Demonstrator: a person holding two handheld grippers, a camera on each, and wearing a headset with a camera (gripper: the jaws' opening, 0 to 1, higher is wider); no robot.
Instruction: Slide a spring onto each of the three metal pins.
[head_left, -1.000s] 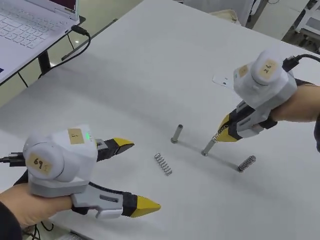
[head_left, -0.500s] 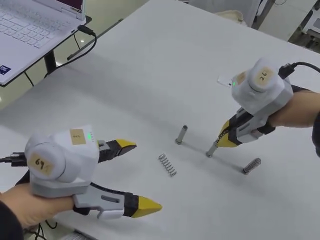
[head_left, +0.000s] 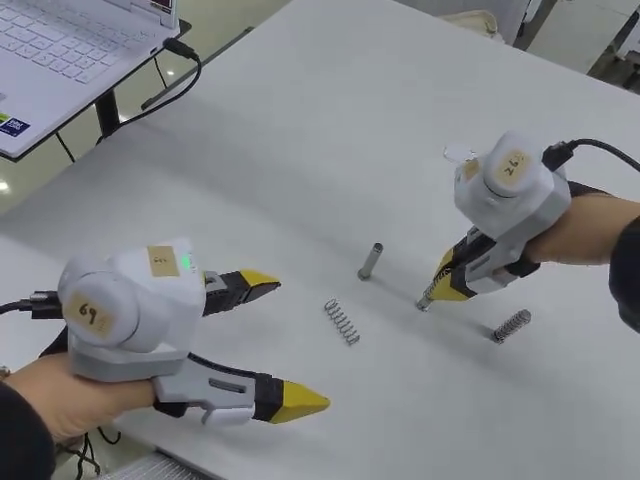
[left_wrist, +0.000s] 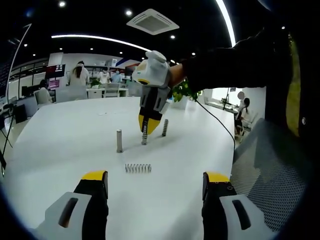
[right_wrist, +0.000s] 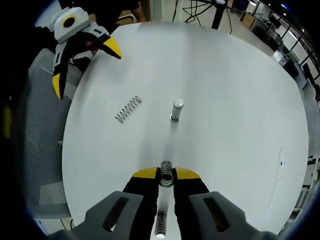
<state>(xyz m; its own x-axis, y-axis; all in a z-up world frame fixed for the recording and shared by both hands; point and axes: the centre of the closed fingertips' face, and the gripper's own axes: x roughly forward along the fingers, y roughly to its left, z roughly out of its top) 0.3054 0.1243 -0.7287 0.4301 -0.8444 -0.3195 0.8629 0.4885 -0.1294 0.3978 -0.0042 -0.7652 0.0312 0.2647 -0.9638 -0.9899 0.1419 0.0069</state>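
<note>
The left tool (head_left: 290, 343) hovers released, jaws wide apart, over the worktop (head_left: 300, 150). Just ahead of its tips lies a loose spring (head_left: 341, 322), and beyond that stands a bare pin (head_left: 370, 261). Farther off, the right tool (head_left: 445, 288) points down, clenched on a held spring (right_wrist: 166, 177) at a second pin (head_left: 424, 301). A third spring (head_left: 511, 325) rests near that tool's far side.

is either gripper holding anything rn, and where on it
The right gripper pinches a small coiled metal spring by its sides, between the yellow jaw tips. The left gripper is open and holds nothing.
</note>
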